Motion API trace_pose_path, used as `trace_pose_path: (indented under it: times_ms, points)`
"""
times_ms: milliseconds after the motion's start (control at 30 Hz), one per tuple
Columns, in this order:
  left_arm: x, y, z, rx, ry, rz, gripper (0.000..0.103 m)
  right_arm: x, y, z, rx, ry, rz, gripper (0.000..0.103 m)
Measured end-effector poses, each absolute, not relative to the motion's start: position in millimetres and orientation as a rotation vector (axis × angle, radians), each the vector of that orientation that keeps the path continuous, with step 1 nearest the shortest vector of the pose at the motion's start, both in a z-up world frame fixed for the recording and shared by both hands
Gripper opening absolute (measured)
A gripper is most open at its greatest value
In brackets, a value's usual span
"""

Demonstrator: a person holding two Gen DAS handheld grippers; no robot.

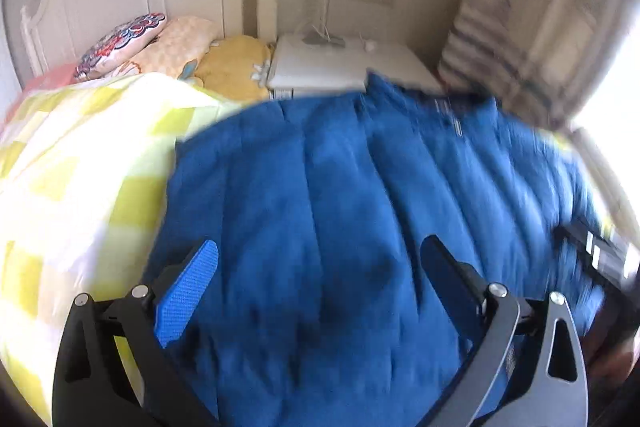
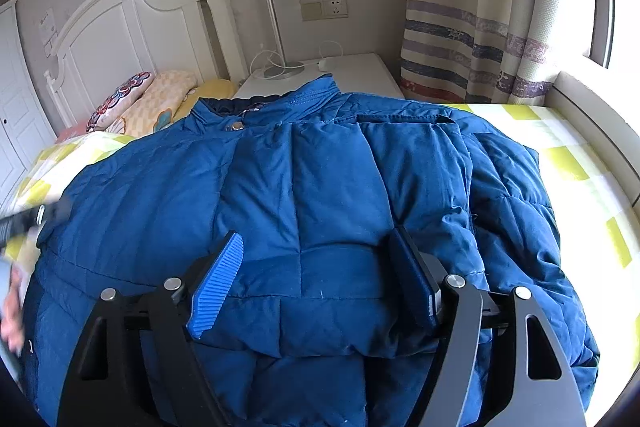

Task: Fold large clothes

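A large blue padded jacket (image 2: 320,167) lies spread on the bed, collar toward the headboard, with its right side folded over the front. My right gripper (image 2: 316,237) stands open low over the jacket's hem area; a puffed fold of fabric sits between its fingers, and the pads do not press on it. In the blurred left wrist view my left gripper (image 1: 320,247) is wide open just above the jacket (image 1: 360,167), with nothing between its fingers. The left gripper's dark body (image 2: 24,219) shows at the jacket's left edge, with a hand (image 2: 12,307) below it.
The bed has a yellow-and-white checked cover (image 2: 560,155). Pillows (image 2: 140,103) lie by the white headboard (image 2: 132,19). A white nightstand (image 2: 360,71) with a lamp pole (image 2: 272,15) stands behind the collar. A striped curtain (image 2: 460,47) and a window ledge (image 2: 592,115) are on the right.
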State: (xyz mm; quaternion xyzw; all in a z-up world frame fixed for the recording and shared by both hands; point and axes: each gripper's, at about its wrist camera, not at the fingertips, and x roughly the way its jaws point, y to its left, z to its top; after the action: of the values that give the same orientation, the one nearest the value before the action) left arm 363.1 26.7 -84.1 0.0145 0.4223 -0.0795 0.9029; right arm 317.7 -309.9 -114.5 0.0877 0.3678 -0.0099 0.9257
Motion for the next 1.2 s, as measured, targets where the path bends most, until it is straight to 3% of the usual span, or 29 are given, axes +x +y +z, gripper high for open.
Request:
trace_pose_path:
  times_ms: [267,400,500,700,967,1100,1200]
  points:
    - [330.0,19.4,-119.0,0.144,0.847,-0.147,0.101,316.7,-308.8,-114.0,0.169,0.746,-0.019,0.071]
    - [327.0,19.1,-121.0,0.153,0.847,-0.142,0.101,295.0,-307.0,-98.7,0.134,0.616,-0.123,0.080]
    - [328.8,19.7,-121.2,0.154,0.848,-0.142,0.101,277.9,-294.8,-86.3,0.109,0.511,-0.049,0.096]
    - [332.9,19.6,-120.1,0.148,0.852,-0.146,0.101,317.9,-261.6,-116.3,-0.066,0.786,-0.013,0.096]
    - [332.8,19.6,-120.1,0.146,0.854,-0.147,0.101,277.6,-275.7,-106.4,0.010,0.778,-0.154,0.096]
    - [333.0,19.9,-119.8,0.145,0.853,-0.148,0.101,282.9,-303.3,-131.0,0.126,0.905,-0.129,0.099]
    - [331.7,19.6,-120.5,0.142,0.854,-0.150,0.101,263.6,-300.9,-110.4,0.119,0.770,-0.177,0.098]
